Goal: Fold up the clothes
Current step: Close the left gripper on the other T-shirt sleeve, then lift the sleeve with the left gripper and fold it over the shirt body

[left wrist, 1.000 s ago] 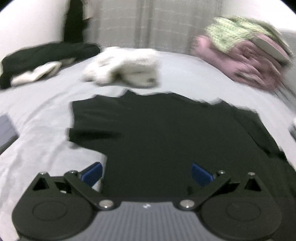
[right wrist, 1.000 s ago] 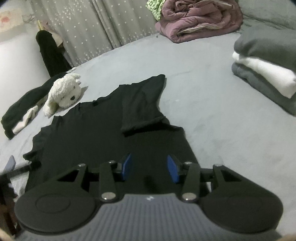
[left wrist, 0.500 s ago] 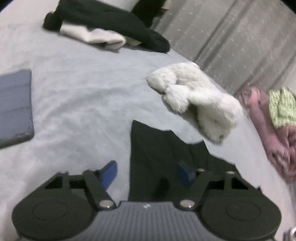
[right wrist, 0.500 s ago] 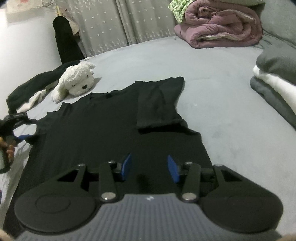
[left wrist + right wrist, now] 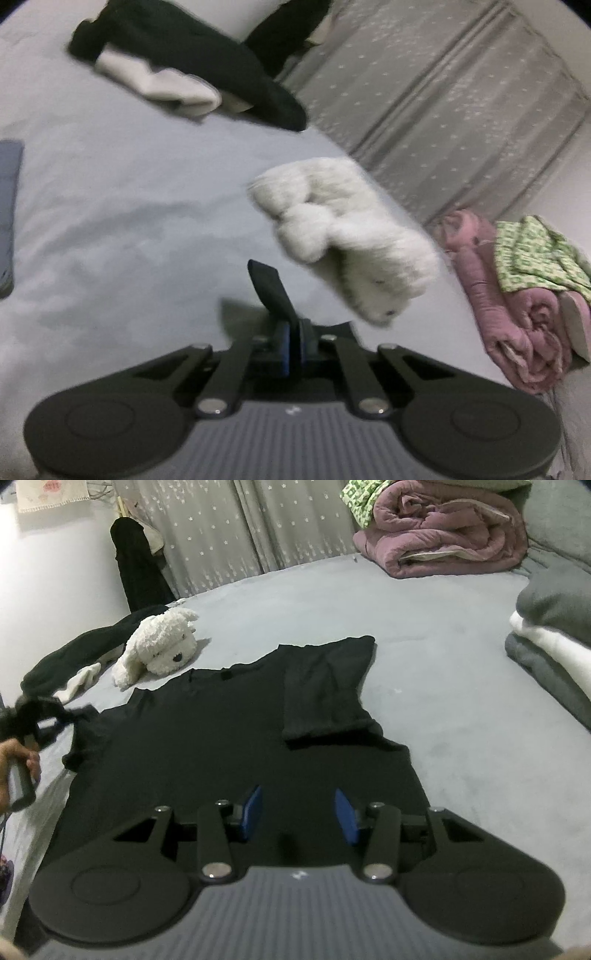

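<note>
Right wrist view is showing the black T-shirt [image 5: 229, 738] lying flat across the middle of the frame on the grey bedsheet [image 5: 461, 746], collar toward the top; its right-of-frame sleeve is lying doubled inward over the chest, so that side already reads as folded. The right gripper [image 5: 298, 814] is hovering over the hem at lower centre with its blue pads standing apart, gripping nothing

At far left of this frame the left gripper [image 5: 55, 716] is sitting at the other sleeve's edge, a hand [image 5: 16, 760] wrapping its handle. Left wrist view is showing its pads [image 5: 284, 345] pressed together on a strip of black cloth that is sticking up at centre frame; judged a pinch on the sleeve hem, taken for folding that sleeve inward to match the other

Edges and room:
- The white plush dog [image 5: 159, 646] is lying just above the collar at upper left; near, not touching as far as can be told
- A dark garment with a white piece [image 5: 192, 74] is lying well beyond it, upper left
- The grey and white folded stack [image 5: 554, 646] is sitting at right edge, well apart
- The pink quilt [image 5: 443, 535] is sitting at top right, far off
- Bare sheet is lying open right of the shirt; an inward fold is crossing only the shirt itself
</note>
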Action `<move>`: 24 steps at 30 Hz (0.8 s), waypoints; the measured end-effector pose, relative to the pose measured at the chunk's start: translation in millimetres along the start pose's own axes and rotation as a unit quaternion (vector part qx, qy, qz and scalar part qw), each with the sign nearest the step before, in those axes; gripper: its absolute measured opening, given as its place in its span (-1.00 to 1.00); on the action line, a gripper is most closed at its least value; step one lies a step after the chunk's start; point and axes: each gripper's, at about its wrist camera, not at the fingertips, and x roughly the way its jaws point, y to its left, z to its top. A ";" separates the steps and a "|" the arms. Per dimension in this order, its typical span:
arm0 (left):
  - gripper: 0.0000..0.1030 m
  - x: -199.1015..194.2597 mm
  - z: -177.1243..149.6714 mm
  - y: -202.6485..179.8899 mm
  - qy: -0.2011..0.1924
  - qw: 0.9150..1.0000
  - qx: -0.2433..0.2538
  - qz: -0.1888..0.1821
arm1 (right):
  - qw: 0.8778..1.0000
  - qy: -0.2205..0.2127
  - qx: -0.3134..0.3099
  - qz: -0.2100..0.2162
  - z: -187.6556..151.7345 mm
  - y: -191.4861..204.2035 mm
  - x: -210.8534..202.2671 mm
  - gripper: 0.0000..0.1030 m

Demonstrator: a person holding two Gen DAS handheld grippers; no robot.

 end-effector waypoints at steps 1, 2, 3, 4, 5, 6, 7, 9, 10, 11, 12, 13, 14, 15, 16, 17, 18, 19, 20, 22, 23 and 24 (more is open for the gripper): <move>-0.91 -2.1 0.8 -6.6 -0.001 1.000 0.004 -0.007 | 1.000 -0.001 0.000 0.001 0.1 0.6 -0.4 -0.06; -0.91 -3.1 1.4 -13.7 0.001 1.000 0.008 -0.014 | 1.000 -0.001 0.000 0.001 0.1 1.0 -0.9 -0.06; -0.91 -4.0 1.9 -20.9 0.002 1.000 0.012 -0.021 | 1.000 -0.003 0.000 0.001 0.3 1.5 -1.5 -0.06; -0.91 -4.5 0.9 -27.6 0.005 1.000 0.014 -0.027 | 1.000 -0.004 0.000 0.001 0.6 2.0 -2.1 -0.06; -0.91 -4.4 0.0 -35.1 0.010 0.999 0.017 -0.032 | 1.000 -0.006 0.000 0.001 0.9 2.5 -2.8 -0.06; -0.91 -5.0 -1.9 -41.0 0.013 0.999 0.020 -0.036 | 1.000 -0.008 -0.001 0.001 1.1 3.1 -3.5 -0.06; -0.91 -5.6 -3.9 -46.7 0.017 0.999 0.023 -0.039 | 1.000 -0.009 -0.001 0.001 1.2 3.5 -3.9 -0.06; -0.91 -3.4 -9.3 -59.0 0.026 0.998 0.033 -0.045 | 1.000 -0.010 0.000 0.001 1.3 3.3 -4.5 -0.06; -0.91 -2.5 -12.6 -64.8 0.030 0.998 0.037 -0.048 | 1.000 -0.011 0.001 0.002 1.4 3.2 -4.8 -0.06; -0.91 -0.5 -16.3 -70.1 0.035 0.997 0.040 -0.051 | 1.000 -0.011 0.001 0.002 1.5 3.1 -5.0 -0.06; -0.91 1.7 -20.0 -75.3 0.041 0.997 0.042 -0.054 | 1.000 -0.011 0.002 0.002 1.7 3.2 -5.2 -0.06; -0.91 4.3 -24.6 -79.7 0.048 0.996 0.044 -0.058 | 1.000 -0.012 0.002 0.003 1.7 3.2 -5.2 -0.06; -0.91 6.8 -29.3 -83.9 0.056 0.995 0.046 -0.062 | 1.000 -0.012 0.002 0.003 1.7 3.2 -5.3 -0.06; -0.91 9.4 -34.0 -87.4 0.066 0.995 0.049 -0.065 | 1.000 -0.013 0.002 0.004 1.7 3.3 -5.4 -0.06; -0.90 11.9 -38.7 -90.9 0.076 0.993 0.051 -0.068 | 1.000 -0.013 0.002 0.005 1.8 3.2 -5.6 -0.06; -0.89 14.4 -43.3 -94.4 0.086 0.992 0.054 -0.071 | 1.000 -0.013 0.002 0.004 1.9 3.0 -5.7 -0.06; -0.88 14.1 -44.7 -96.5 0.088 0.992 0.059 -0.074 | 1.000 -0.014 0.002 0.005 1.9 3.0 -5.7 -0.06; -0.82 13.4 -45.6 -98.5 0.089 0.991 0.065 -0.077 | 1.000 -0.014 0.001 0.005 2.0 3.0 -5.7 -0.06; -0.71 12.7 -46.6 -100.5 0.089 0.990 0.070 -0.080 | 1.000 -0.014 0.001 0.006 2.1 3.0 -5.8 -0.06; -0.48 11.3 -48.4 -104.4 0.091 0.989 0.081 -0.086 | 1.000 -0.015 0.002 0.007 2.5 2.6 -7.1 -0.06; -0.35 10.5 -49.3 -106.4 0.091 0.988 0.086 -0.089 | 1.000 -0.016 0.002 0.008 2.6 2.6 -7.3 -0.06; -0.28 9.8 -50.3 -108.4 0.092 0.987 0.091 -0.092 | 1.000 -0.016 0.002 0.009 2.7 2.7 -7.4 -0.06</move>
